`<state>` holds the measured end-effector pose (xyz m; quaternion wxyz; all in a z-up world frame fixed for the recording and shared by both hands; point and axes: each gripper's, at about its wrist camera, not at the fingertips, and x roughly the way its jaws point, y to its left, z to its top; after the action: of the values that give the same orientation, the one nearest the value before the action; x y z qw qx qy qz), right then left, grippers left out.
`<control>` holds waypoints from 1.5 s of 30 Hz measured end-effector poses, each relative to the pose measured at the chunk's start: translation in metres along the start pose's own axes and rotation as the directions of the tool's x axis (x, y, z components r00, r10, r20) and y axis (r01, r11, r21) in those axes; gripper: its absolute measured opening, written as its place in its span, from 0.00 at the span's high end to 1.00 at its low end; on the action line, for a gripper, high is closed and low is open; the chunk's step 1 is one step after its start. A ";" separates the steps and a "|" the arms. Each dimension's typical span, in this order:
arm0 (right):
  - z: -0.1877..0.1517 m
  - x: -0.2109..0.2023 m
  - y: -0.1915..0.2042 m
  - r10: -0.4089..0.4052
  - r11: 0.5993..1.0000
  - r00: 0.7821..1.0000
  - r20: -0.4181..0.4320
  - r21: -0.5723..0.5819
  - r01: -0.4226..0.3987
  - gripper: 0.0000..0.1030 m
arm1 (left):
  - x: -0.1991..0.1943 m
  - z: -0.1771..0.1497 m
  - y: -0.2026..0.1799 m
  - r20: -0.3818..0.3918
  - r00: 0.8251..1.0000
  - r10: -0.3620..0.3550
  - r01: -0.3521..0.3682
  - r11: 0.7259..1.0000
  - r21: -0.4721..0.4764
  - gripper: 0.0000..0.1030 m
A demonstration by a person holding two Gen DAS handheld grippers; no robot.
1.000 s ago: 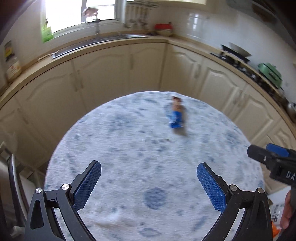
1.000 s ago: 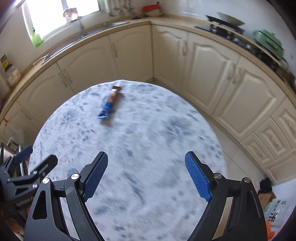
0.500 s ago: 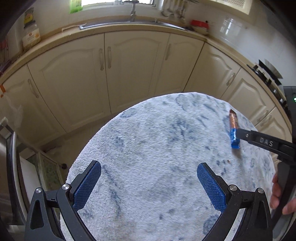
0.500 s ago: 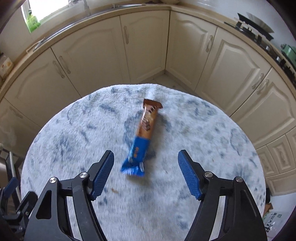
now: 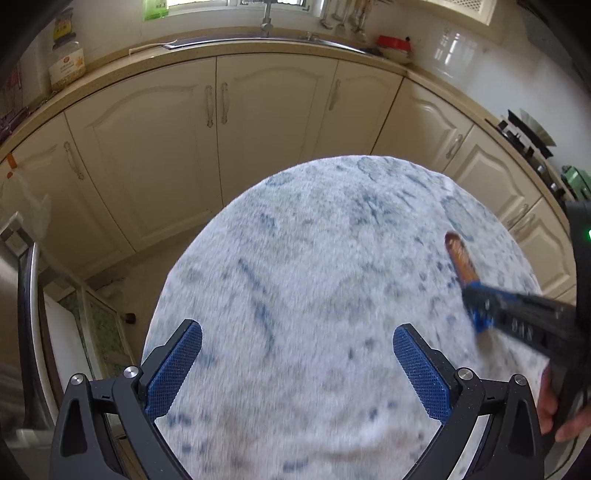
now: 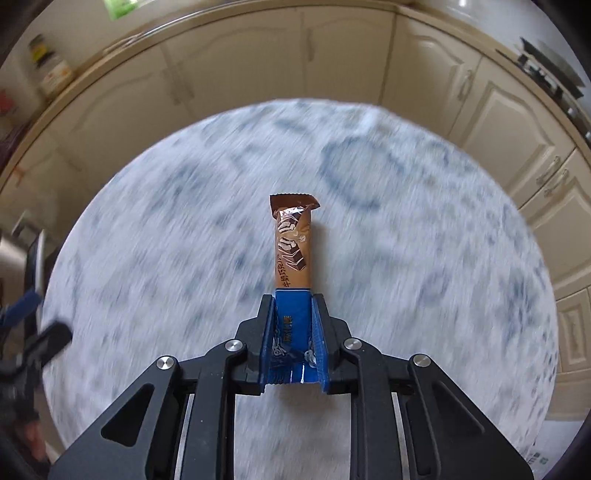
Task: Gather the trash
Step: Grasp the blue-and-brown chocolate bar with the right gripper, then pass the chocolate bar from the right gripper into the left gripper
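Observation:
A brown and blue chocolate bar wrapper (image 6: 293, 254) lies on the round white-and-blue fluffy cloth of the table (image 6: 184, 221). My right gripper (image 6: 293, 306) is shut on the wrapper's blue end, its brown end pointing away. In the left wrist view the wrapper (image 5: 460, 256) sits at the right, with the right gripper (image 5: 480, 314) clamped on its blue end. My left gripper (image 5: 297, 363) is open and empty above the near part of the table (image 5: 295, 258).
Cream kitchen cabinets (image 5: 221, 122) curve around behind the table, with a sink and tap (image 5: 266, 22) under the window. A stove with pans (image 5: 532, 129) is at the right. A jar (image 5: 66, 64) stands on the counter at left.
My right gripper moved forward over the wrapper and shut on its blue end. My left gripper stayed open and shifted a little.

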<state>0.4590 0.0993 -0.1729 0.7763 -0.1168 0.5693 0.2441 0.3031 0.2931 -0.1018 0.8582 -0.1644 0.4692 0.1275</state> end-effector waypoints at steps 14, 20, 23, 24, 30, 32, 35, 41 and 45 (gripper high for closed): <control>-0.166 -0.068 0.014 0.020 0.992 0.999 -0.026 -0.122 -0.023 0.81 | -0.074 -0.128 -0.013 -0.086 0.994 -0.060 0.066 0.996 0.066 0.01; -0.203 -0.081 0.018 0.020 0.991 1.000 -0.020 -0.128 -0.022 0.68 | -0.098 -0.162 -0.033 -0.097 0.990 -0.104 0.115 0.987 0.116 0.01; -0.212 -0.087 0.013 0.013 0.995 1.000 -0.020 -0.097 -0.015 0.18 | -0.106 -0.167 -0.042 -0.091 0.988 -0.127 0.137 0.983 0.120 0.01; -0.213 -0.090 0.008 0.023 0.996 1.000 -0.016 -0.081 -0.025 0.15 | -0.107 -0.169 -0.045 -0.087 0.987 -0.133 0.143 0.982 0.121 0.01; -0.216 -0.105 -0.031 -0.003 1.000 1.000 -0.009 0.022 0.004 0.14 | -0.101 -0.167 -0.080 -0.096 0.978 -0.186 0.198 0.971 0.132 0.01; -0.216 -0.109 -0.047 -0.049 0.997 0.999 0.008 0.059 0.049 0.14 | -0.096 -0.166 -0.091 -0.107 0.971 -0.214 0.226 0.966 0.125 0.01; -0.216 -0.115 -0.077 -0.121 0.985 0.992 0.042 0.131 0.115 0.14 | -0.083 -0.162 -0.108 -0.128 0.960 -0.248 0.262 0.959 0.106 0.01; -0.217 -0.118 -0.126 -0.107 0.964 0.994 0.037 0.249 0.094 0.14 | -0.060 -0.159 -0.136 -0.106 0.976 -0.188 0.205 0.960 0.189 0.18; -0.217 -0.116 -0.148 -0.053 0.947 0.998 0.043 0.318 0.037 0.14 | -0.054 -0.164 -0.154 -0.062 0.989 -0.134 0.147 0.950 0.276 0.42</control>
<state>0.3282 -0.1555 -0.1482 0.8048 0.0026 0.5781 0.1346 0.2072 0.0836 -0.1140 0.8695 -0.0771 0.4878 -0.0051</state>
